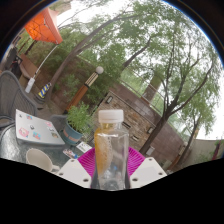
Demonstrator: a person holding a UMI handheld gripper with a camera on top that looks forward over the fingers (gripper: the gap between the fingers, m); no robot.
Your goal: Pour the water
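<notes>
Box (38, 128): flat, pale, printed; lies on my worktop (12, 148), left of the rest.
Plant (77, 122): leafy, potted, beyond the box.
Bottle (111, 150): clear plastic, white cap, amber liquid; long axis upright, dead centre.
Tongs (111, 172): mine, clamped on the bottle's body, bottle lifted clear of worktop.

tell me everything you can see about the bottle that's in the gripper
The bottle is clear plastic by its look, with a white screw cap and a yellowish, mottled body that may be liquid or a label. It stands upright between the gripper jaws, whose pink pads sit against its lower sides, so it looks clamped. Its base is hidden. Behind it lie a table and trees.
</notes>
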